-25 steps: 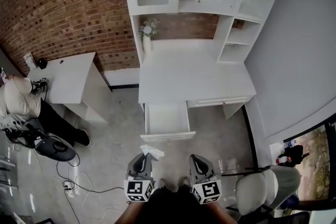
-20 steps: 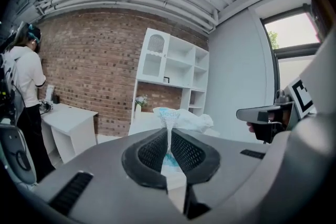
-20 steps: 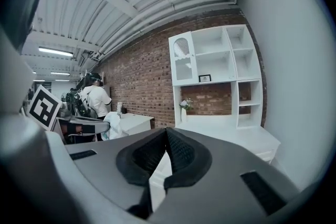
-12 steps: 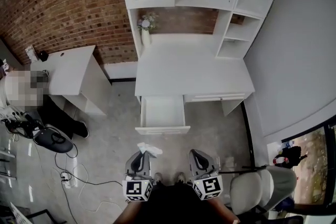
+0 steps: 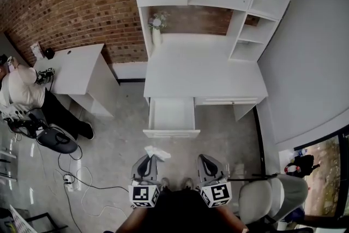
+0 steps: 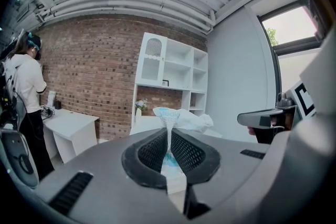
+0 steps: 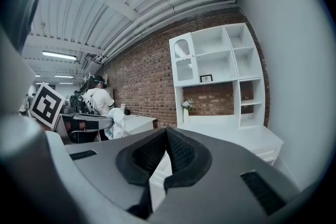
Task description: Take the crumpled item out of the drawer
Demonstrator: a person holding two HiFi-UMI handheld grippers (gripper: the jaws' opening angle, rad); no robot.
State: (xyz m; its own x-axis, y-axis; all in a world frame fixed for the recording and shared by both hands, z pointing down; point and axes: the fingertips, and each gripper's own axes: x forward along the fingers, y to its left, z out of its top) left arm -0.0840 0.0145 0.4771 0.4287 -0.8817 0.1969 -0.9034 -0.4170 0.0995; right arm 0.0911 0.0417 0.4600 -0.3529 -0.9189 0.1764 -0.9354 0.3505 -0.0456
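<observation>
The crumpled item (image 6: 182, 118), a white wad of thin film with blue print, is clamped in the left gripper (image 6: 169, 138). Its jaws are drawn narrow onto a pinched fold, and most of the wad stands free above the fingertips. In the head view the item is seen clear of the drawer (image 5: 171, 115), on the near side of the drawer's open front and well apart from it, over the floor. The drawer is pulled out from under the desk (image 5: 202, 71) and shows nothing inside. The right gripper (image 7: 165, 135) is closed with nothing between its jaws and is held beside the left one, on the same near side of the drawer.

The removal is judged to be practically complete. A constant pinch is advised, since only a thin fold is held and light film is likely to slip if the jaws are eased. Quick swings should be avoided so that the free part is not tugged loose. If the item is to be set down, the jaws should be opened only once the wad is supported.
</observation>
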